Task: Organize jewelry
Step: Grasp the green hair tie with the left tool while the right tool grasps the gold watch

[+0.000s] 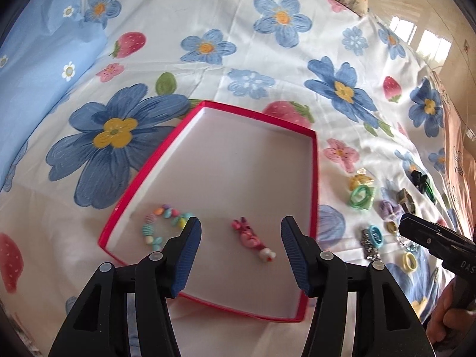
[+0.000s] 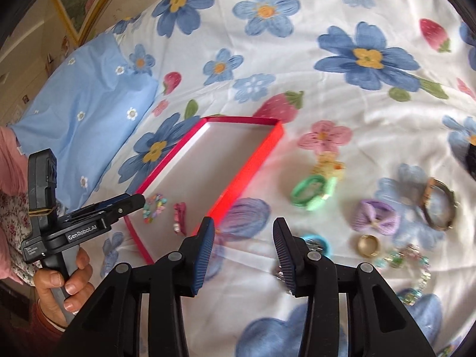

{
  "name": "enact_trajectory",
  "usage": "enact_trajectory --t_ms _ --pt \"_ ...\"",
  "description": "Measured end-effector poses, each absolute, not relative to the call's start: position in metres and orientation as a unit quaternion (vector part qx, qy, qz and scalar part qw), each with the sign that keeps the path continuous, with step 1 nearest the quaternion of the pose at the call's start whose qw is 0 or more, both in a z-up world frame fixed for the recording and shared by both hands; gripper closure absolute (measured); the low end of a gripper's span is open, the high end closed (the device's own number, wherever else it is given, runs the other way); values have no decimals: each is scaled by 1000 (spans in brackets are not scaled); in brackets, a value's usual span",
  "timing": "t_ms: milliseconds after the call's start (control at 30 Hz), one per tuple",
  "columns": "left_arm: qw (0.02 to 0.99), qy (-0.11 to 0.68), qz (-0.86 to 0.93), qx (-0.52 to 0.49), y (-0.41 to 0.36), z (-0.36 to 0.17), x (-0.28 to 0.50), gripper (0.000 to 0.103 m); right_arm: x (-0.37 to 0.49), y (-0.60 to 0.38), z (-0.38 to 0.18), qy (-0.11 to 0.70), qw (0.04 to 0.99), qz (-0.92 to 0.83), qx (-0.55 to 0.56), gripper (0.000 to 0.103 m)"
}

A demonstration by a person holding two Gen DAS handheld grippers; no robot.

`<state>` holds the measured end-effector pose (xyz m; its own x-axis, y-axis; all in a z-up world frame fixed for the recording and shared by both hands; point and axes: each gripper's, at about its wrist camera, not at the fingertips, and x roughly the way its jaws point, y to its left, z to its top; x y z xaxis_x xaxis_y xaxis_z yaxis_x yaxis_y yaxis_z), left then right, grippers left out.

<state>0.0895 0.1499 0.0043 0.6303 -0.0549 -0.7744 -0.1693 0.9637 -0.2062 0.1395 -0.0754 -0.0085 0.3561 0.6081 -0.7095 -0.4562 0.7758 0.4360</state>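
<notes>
Both grippers gape wide, holding nothing: left gripper over the red box, right gripper over the bedsheet. Two pieces are in: bead bracelet and pink clip. Plenty waits outside — green ring, purple bow, watch. Blur smears smaller bits; right finger hides one.

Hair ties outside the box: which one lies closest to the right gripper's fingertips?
The blue hair tie, just past the right gripper; the green one lies farther out, nearer the yellow clip.
</notes>
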Motion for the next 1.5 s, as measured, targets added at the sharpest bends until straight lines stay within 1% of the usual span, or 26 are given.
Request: enact_trajectory --t_ms 533,767,1167,1500 --pt "890 445 -28 -98 86 8 114 47 136 -168 -17 461 848 236 110 58" --pt "888 450 -50 -81 62 6 128 47 141 -194 -22 459 857 204 116 58" --pt "881 462 -80 -57 26 -6 163 47 166 -207 -27 457 862 190 107 59" --pt "869 483 -94 -56 8 -29 221 47 200 -205 -45 473 855 187 103 59"
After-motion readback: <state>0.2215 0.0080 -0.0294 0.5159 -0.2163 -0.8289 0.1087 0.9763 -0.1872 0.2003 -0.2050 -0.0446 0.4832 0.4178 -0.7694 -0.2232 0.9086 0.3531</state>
